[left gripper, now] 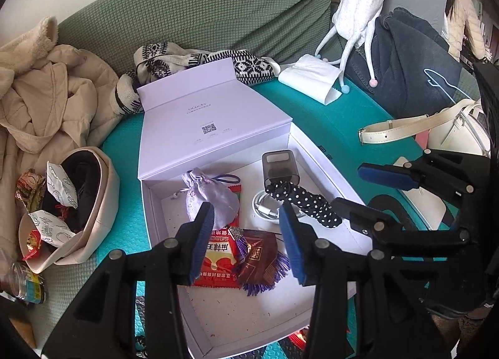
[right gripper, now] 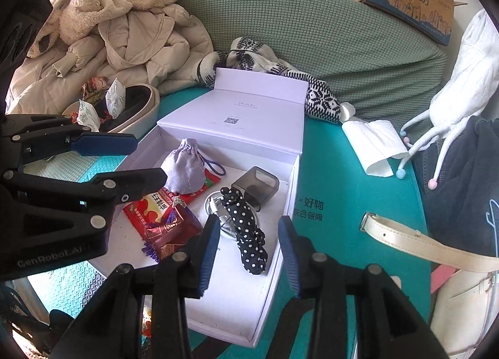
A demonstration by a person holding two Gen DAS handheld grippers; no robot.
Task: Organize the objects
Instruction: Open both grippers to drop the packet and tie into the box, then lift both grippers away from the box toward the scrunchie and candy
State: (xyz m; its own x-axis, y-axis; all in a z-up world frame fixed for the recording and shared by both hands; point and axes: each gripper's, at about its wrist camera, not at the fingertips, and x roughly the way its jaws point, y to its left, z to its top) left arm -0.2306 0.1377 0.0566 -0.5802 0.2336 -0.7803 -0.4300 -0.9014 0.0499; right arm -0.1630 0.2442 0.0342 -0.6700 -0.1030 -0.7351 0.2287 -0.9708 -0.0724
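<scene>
Both my hand-held grippers, left (left gripper: 246,240) and right (right gripper: 248,253), are hovering spread and empty over the open white cardboard box (right gripper: 288,184). Lilac drawstring pouch (left gripper: 207,198), red snack packets (left gripper: 218,257), polka-dot scrunchie (right gripper: 248,234) sitting below them inside; beige pouch of wrappers (left gripper: 103,203) left of my left gripper is looking unsorted.

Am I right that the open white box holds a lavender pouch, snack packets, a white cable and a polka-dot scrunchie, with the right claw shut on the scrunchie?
Not quite. The white box does hold the lavender pouch, snack packets, white cable and polka-dot scrunchie, but the right claw is open and empty above the scrunchie, as the right wrist view shows.
</scene>
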